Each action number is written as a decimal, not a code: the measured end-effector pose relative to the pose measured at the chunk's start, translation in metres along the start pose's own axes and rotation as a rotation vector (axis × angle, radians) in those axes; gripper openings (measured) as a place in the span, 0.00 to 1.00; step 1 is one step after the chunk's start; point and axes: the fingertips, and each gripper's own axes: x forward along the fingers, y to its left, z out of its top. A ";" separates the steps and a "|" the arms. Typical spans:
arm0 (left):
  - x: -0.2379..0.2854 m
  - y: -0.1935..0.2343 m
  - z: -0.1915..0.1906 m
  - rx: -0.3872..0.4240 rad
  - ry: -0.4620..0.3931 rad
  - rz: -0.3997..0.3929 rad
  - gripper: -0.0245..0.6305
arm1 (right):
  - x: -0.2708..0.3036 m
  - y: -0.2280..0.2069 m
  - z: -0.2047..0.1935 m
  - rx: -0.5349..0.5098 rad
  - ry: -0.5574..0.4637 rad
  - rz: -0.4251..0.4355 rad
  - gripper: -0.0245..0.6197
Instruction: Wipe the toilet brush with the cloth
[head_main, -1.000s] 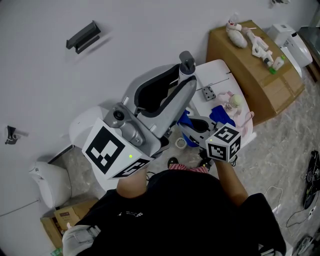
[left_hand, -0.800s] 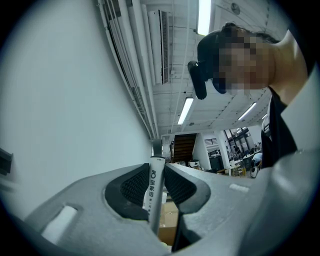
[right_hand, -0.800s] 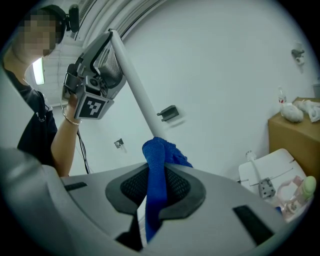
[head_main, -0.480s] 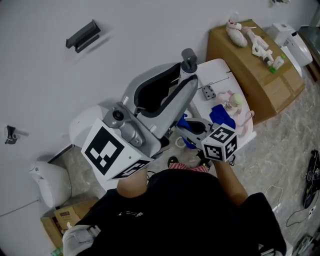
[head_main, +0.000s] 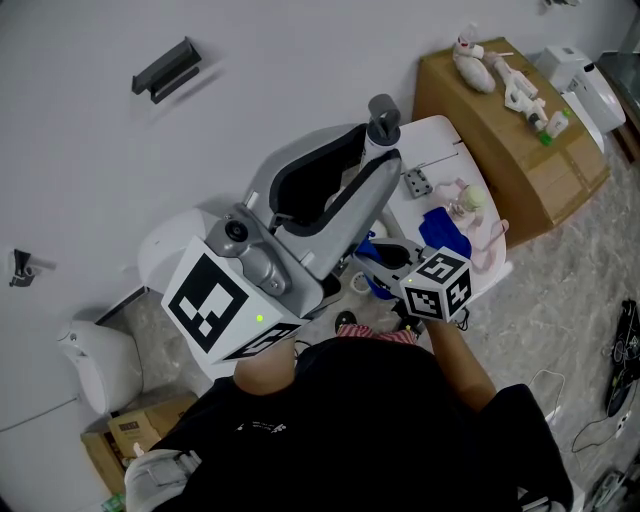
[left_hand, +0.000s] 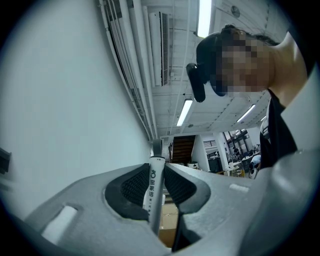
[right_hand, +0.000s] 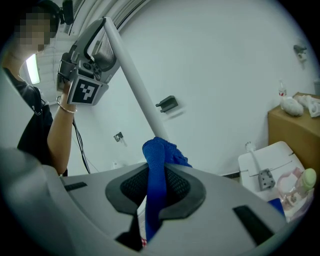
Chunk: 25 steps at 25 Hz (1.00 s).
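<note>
The left hand-held gripper (left_hand: 157, 170) is clenched on the white handle of the toilet brush (left_hand: 153, 192), near the handle's upper end. The ribbed pads press on it from both sides, and a column of printed characters runs down the handle between them. In the head view this hand-held gripper is raised in front of the person, and the grey cap of the handle sticks out just past its jaw tips.

The right hand-held gripper (right_hand: 156, 167) is clamped on a blue cloth (right_hand: 155, 180). The cloth stands up between the pads as a narrow fold, and its bunched top lies against the brush's handle. In the right gripper view the handle slants up and to the left from the cloth to the left hand-held gripper. The brush head is hidden behind the right hand-held gripper's body.

A white table (right_hand: 280, 150) stands to the right, with a small metal hinge plate (right_hand: 265, 176) on it. Another piece of blue fabric (head_main: 441, 229) lies beside a pale bottle (right_hand: 306, 179). A cardboard box (head_main: 520, 150) beyond the table carries small white objects. A dark bracket (right_hand: 168, 104) is fixed to the white wall.
</note>
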 end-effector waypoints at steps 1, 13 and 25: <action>0.000 0.000 0.000 0.000 -0.001 -0.001 0.17 | 0.000 -0.001 -0.001 0.003 0.004 -0.002 0.13; 0.001 -0.003 0.004 -0.003 -0.010 -0.013 0.17 | 0.004 -0.008 -0.017 0.027 0.045 -0.012 0.13; 0.001 -0.007 0.007 -0.004 -0.014 -0.019 0.17 | 0.005 -0.014 -0.028 0.067 0.063 -0.018 0.13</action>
